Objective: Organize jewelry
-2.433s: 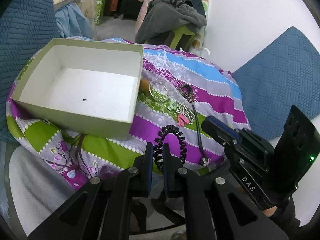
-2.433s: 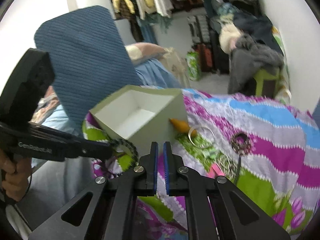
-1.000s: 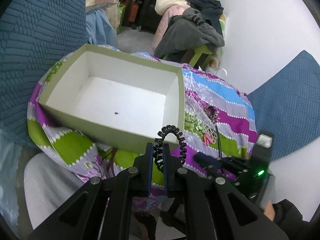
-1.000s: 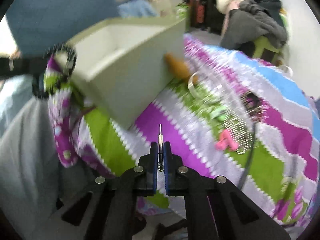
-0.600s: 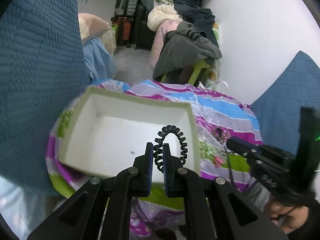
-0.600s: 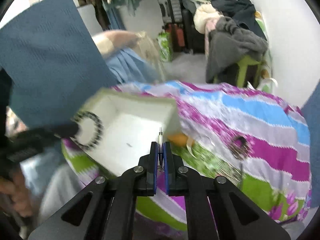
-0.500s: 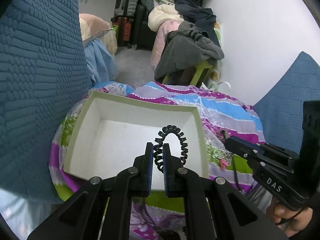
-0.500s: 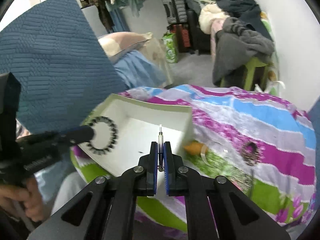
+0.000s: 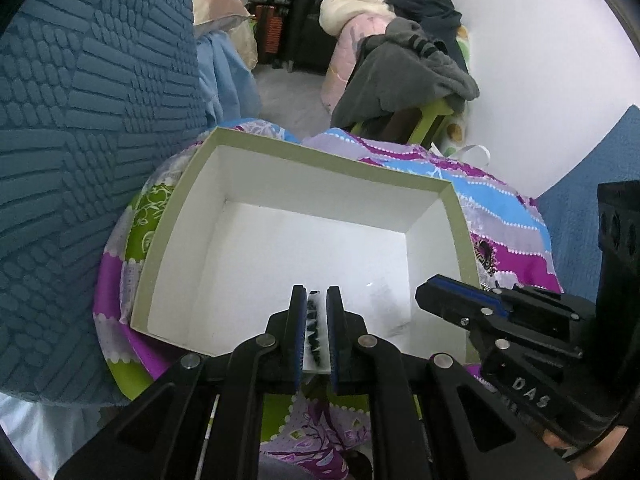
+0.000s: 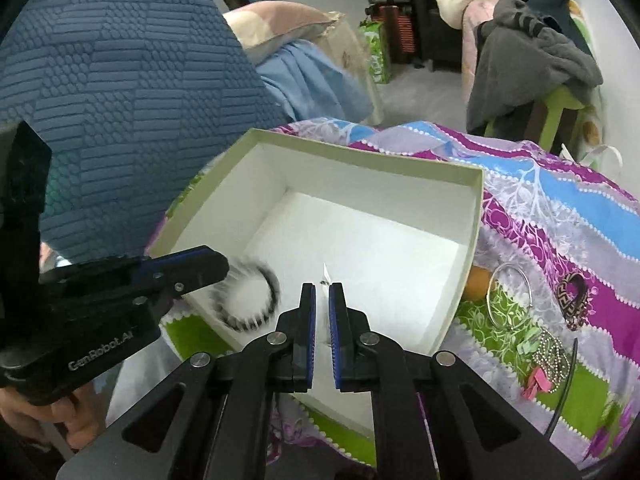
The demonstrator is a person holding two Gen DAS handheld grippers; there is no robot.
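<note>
An open pale green box (image 9: 340,168) with a white inside sits on a striped cloth; it also shows in the right wrist view (image 10: 360,156). My left gripper (image 9: 316,308) has parted slightly over the box's near edge, and the black coiled hair tie (image 9: 314,328) drops blurred between its fingers; the right wrist view shows it falling (image 10: 248,300) beside the left gripper (image 10: 208,268). My right gripper (image 10: 322,296) is slightly open over the box, with a small thin piece (image 10: 326,274) at its tips, seemingly loose.
On the cloth right of the box lie a silver bangle (image 10: 510,300), a dark heart pendant (image 10: 572,296), a bead chain (image 10: 554,352), a pink clip (image 10: 536,382) and an orange object (image 10: 478,282). Blue cushions stand left and right. Clothes piles lie behind.
Both grippers moved in over the box and parted their fingers. The hair tie slipped from the left gripper's grip and falls. The thin piece in the right gripper is coming free.
</note>
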